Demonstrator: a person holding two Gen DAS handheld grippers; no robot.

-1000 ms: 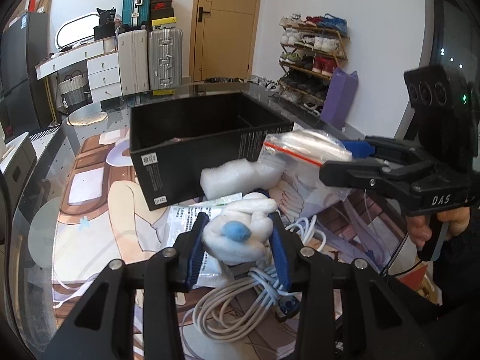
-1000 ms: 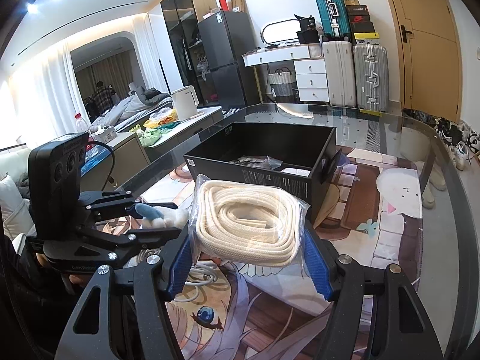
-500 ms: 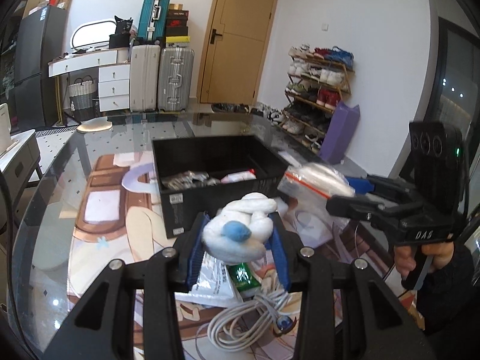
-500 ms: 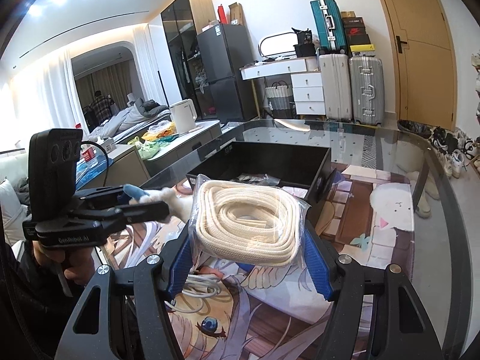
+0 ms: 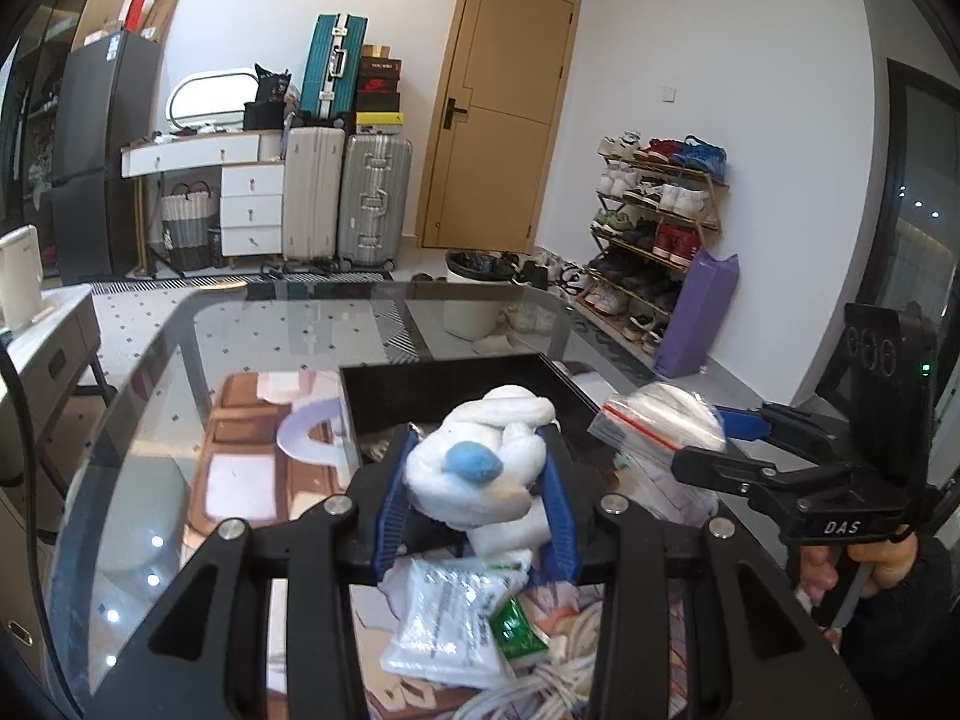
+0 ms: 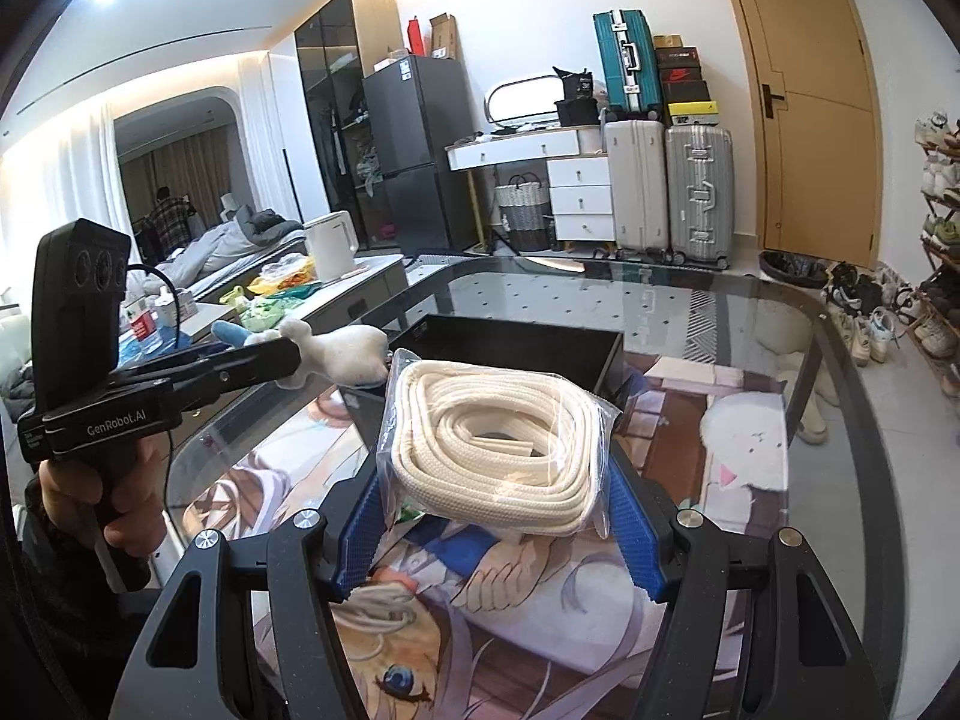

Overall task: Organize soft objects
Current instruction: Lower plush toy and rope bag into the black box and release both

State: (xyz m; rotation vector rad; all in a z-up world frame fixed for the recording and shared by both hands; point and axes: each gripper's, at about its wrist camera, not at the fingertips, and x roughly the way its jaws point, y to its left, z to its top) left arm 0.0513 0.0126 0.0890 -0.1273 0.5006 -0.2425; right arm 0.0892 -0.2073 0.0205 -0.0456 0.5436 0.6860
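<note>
My left gripper (image 5: pixel 474 480) is shut on a white plush toy (image 5: pixel 480 468) with a blue spot and holds it up in front of the black box (image 5: pixel 444 369). The toy also shows in the right wrist view (image 6: pixel 336 348), left of the box (image 6: pixel 528 342). My right gripper (image 6: pixel 498 516) is shut on a clear zip bag of coiled cream rope (image 6: pixel 498 438), held above the table just short of the box. That bag shows in the left wrist view (image 5: pixel 660 420) at the right.
On the glass table (image 5: pixel 180 420) below the left gripper lie a white packet (image 5: pixel 444 624), a green sachet (image 5: pixel 516 630) and a coil of white cable (image 5: pixel 540 690). An anime mat (image 6: pixel 540 600) covers the table. Suitcases, a shoe rack and a door stand behind.
Both grippers have risen with their loads. The left gripper has lifted the plush toy well above the pile, and the box now looks smaller and lower in both views.
</note>
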